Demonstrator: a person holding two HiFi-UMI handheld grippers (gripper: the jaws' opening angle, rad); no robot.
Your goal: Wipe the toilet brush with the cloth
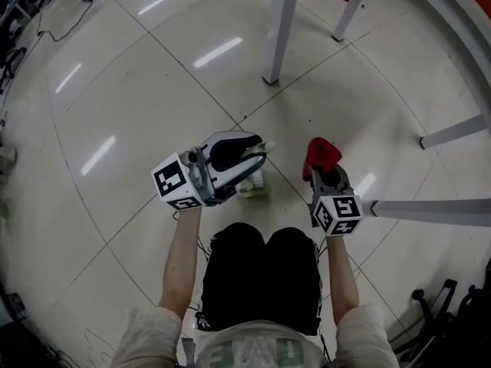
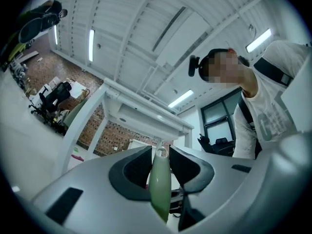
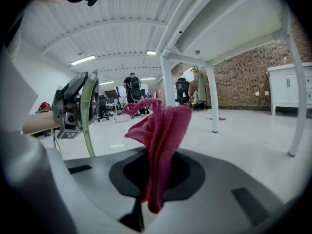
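The pale tiled floor [image 1: 138, 90] fills the head view, with the white legs of a table [image 1: 278, 29] ahead of you and your knees at the bottom. Only this view shows both tools at once: your left gripper [image 1: 244, 159] and right gripper [image 1: 326, 176] are held low in front of your knees, near each other but apart.

The left gripper view is tilted upward and shows none of the floor. Instead it shows the table's underside, the ceiling [image 2: 146, 28] and you leaning over. It also settles the grip: the jaws of the left gripper [image 2: 160, 152] are closed to a narrow gap on the pale green handle of the toilet brush [image 2: 160, 189], which stands upright between them. In the head view the brush's green lower end shows just past those jaws, by the floor.

The right gripper view looks level across the room to a brick wall [image 3: 243, 82] and a white cabinet [image 3: 287, 89], which neither other view shows from this side. The right gripper's jaws are pinched on the red cloth [image 3: 163, 130], which bunches upward from between them. To the cloth's left you see the brush handle running up beside the left gripper's marker cube [image 3: 68, 133].
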